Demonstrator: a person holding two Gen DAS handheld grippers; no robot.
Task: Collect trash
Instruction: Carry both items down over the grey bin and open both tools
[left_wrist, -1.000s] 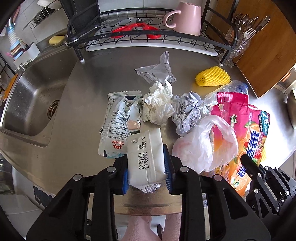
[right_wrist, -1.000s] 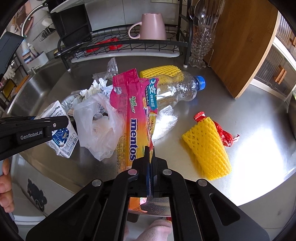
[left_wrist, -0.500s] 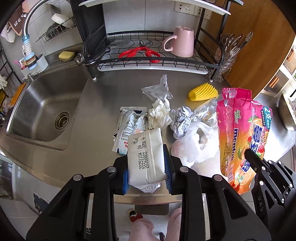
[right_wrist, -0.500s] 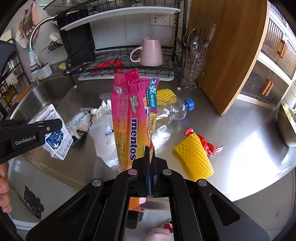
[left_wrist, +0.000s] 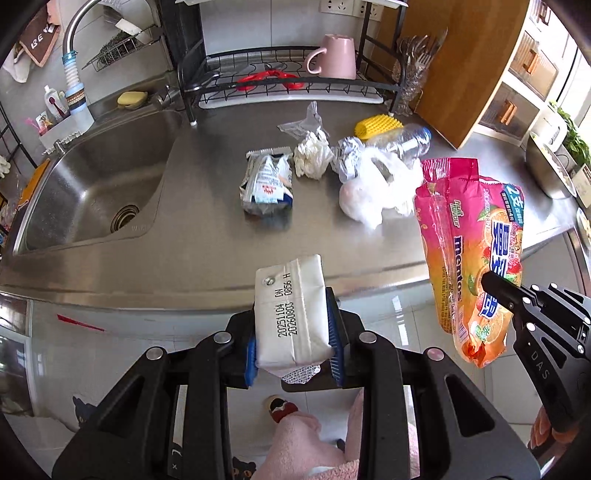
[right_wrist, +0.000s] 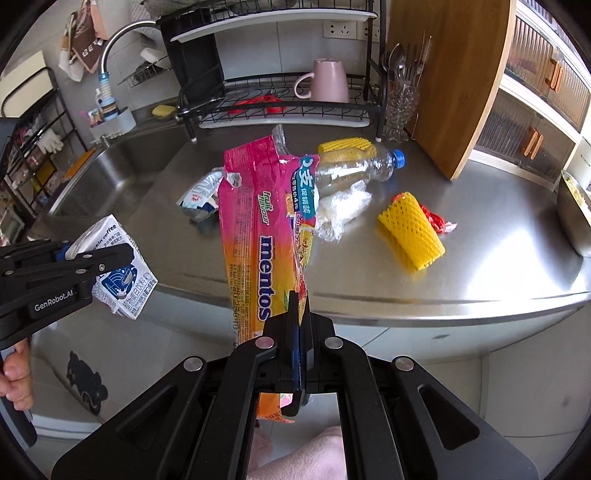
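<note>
Left gripper (left_wrist: 293, 332) clamps a white carton (left_wrist: 290, 314), held off the counter (left_wrist: 207, 258), past its front edge. Right gripper (right_wrist: 297, 332) pinches a Mentos bag (right_wrist: 258, 229) tight, also lifted before that edge. On the counter: bottle (right_wrist: 354, 168), plastic bag (left_wrist: 373, 188), yellow foam net (right_wrist: 410, 236).

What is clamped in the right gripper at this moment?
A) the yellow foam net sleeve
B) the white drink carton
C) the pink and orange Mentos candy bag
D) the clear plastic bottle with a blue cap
C: the right gripper is shut on the lower end of the pink and orange Mentos candy bag, which is lifted clear of the steel counter.
</note>
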